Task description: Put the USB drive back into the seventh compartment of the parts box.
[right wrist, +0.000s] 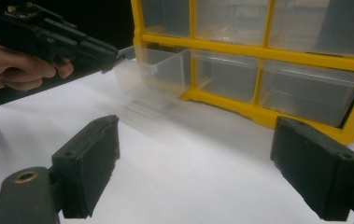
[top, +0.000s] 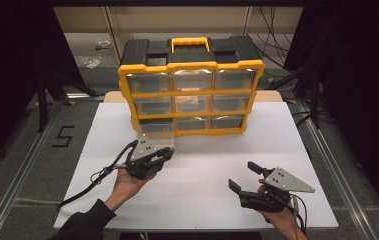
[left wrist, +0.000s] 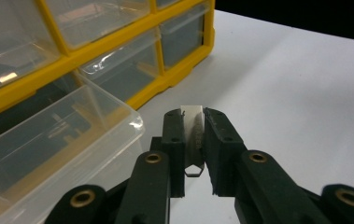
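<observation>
A yellow-framed organizer (top: 193, 91) with clear drawers and a black top stands at the back of the white table. Its bottom-left drawer (top: 158, 131) is pulled out toward me and looks empty (left wrist: 48, 140). My left gripper (top: 166, 152) hovers just in front of that drawer, to its right in the left gripper view. Its jaws are shut (left wrist: 194, 116) on a small silvery metal piece (left wrist: 194, 128) with a wire loop at its lower end. My right gripper (top: 244, 176) rests low at the front right, open, with nothing between its pads (right wrist: 90, 158). It faces the organizer (right wrist: 258, 53) and the other hand.
The white table sheet (top: 202, 165) spreads between the grippers and the organizer. A yellow carry handle (top: 190, 44) tops the organizer. Black stands and cables line both sides of the table. A "5" is marked on the floor (top: 63, 136) at the left.
</observation>
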### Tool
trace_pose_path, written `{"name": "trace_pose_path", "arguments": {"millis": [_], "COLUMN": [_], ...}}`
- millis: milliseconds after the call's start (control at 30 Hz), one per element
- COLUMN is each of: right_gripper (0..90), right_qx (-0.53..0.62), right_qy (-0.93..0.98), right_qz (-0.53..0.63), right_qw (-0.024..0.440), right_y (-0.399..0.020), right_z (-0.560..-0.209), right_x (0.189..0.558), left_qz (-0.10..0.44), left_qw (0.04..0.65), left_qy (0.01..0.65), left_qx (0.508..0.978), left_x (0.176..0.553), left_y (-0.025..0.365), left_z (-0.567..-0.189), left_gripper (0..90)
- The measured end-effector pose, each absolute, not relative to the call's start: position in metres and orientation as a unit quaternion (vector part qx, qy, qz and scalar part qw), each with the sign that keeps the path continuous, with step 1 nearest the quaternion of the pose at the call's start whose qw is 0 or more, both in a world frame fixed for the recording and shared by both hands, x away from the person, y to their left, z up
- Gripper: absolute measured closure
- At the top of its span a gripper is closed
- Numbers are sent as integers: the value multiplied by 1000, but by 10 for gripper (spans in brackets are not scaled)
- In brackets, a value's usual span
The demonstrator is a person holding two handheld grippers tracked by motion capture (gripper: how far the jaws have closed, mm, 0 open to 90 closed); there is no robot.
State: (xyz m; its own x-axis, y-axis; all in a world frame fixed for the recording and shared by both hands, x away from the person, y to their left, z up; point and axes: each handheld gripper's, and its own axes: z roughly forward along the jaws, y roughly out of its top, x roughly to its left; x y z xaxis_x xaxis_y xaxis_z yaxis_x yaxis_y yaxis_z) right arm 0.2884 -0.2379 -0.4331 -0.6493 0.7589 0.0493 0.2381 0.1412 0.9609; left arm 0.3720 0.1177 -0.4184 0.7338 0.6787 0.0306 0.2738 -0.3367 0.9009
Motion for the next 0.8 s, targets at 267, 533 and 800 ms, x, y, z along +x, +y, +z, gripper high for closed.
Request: {"name": "trace_pose_path", "arguments": {"millis": [267, 533, 800], "right_gripper": [165, 165, 165], "right_qx": [347, 347, 347], "right_qy": [718, 718, 718], "right_qz": [557, 556, 556], "right_qw": [234, 234, 234], "right_y": [-238, -238, -238], "right_z": [-433, -433, -433], "right_x": [288, 288, 289], "left_qz": [219, 231, 240], "left_qw": [501, 505, 504], "left_qy": [310, 321, 338], "left_qx": [777, 767, 758], "left_x": [380, 391, 402], "left_y": [125, 133, 140], "left_z": [-411, -403, -397], "left_gripper": [783, 783, 783]}}
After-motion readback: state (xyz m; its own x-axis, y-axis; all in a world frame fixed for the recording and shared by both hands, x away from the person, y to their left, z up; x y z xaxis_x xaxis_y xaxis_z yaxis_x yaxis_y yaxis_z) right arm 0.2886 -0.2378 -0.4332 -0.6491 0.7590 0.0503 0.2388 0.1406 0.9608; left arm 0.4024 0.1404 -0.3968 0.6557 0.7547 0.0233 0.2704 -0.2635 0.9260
